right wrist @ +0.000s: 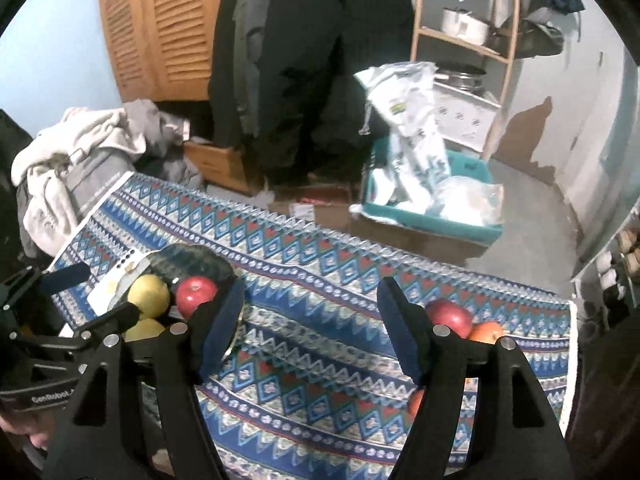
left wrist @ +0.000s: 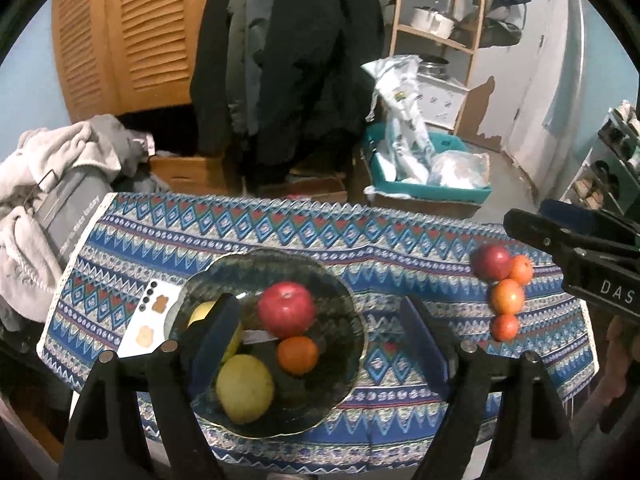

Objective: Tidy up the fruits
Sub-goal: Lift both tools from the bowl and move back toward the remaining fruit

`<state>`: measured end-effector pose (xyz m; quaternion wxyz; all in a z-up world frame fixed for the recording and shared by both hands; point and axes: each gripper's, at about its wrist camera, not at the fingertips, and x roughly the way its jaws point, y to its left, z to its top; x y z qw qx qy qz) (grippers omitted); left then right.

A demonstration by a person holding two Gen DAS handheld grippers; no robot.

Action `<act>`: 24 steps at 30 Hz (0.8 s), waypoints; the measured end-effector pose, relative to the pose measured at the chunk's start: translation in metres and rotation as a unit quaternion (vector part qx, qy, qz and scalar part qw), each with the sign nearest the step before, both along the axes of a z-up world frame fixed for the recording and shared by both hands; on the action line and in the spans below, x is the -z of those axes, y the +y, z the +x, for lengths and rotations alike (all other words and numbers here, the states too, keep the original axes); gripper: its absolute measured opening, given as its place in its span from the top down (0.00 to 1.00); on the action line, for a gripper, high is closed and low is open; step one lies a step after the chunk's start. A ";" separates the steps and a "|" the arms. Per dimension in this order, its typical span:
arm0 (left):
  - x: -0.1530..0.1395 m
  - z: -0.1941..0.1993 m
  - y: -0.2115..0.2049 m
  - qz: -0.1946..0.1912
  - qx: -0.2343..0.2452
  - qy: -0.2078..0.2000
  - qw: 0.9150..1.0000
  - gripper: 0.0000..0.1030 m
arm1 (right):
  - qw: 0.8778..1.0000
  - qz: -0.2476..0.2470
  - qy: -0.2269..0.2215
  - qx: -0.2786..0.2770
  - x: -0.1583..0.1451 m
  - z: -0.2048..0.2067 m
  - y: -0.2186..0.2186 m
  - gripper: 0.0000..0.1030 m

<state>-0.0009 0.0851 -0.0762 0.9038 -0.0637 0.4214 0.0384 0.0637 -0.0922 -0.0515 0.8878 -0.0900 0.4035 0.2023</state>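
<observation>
A dark glass bowl (left wrist: 340, 312) sits on the patterned tablecloth (left wrist: 248, 232). It holds a red apple (left wrist: 286, 309), an orange (left wrist: 298, 354), a yellow pear (left wrist: 245, 388) and another yellow fruit (left wrist: 200, 312). My left gripper (left wrist: 320, 336) is open and empty above the bowl. A second red apple (left wrist: 490, 261) and three small oranges (left wrist: 507, 296) lie at the cloth's right end. My right gripper (right wrist: 310, 328) is open and empty above the cloth, with that apple (right wrist: 448, 316) and an orange (right wrist: 486, 332) beside its right finger. The bowl (right wrist: 208, 264) shows at its left.
A white card (left wrist: 148, 320) lies left of the bowl. Beyond the table's far edge are a clothes pile (left wrist: 60, 168), hanging dark coats (left wrist: 288, 60), cardboard boxes, a teal bin (left wrist: 428, 184) with bags, and a wooden shelf (left wrist: 436, 20).
</observation>
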 end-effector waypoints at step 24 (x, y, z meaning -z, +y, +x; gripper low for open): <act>-0.034 0.015 -0.090 0.019 0.081 -0.044 0.996 0.15 | 0.995 0.020 -0.045 0.086 -0.025 -0.023 -0.115 0.27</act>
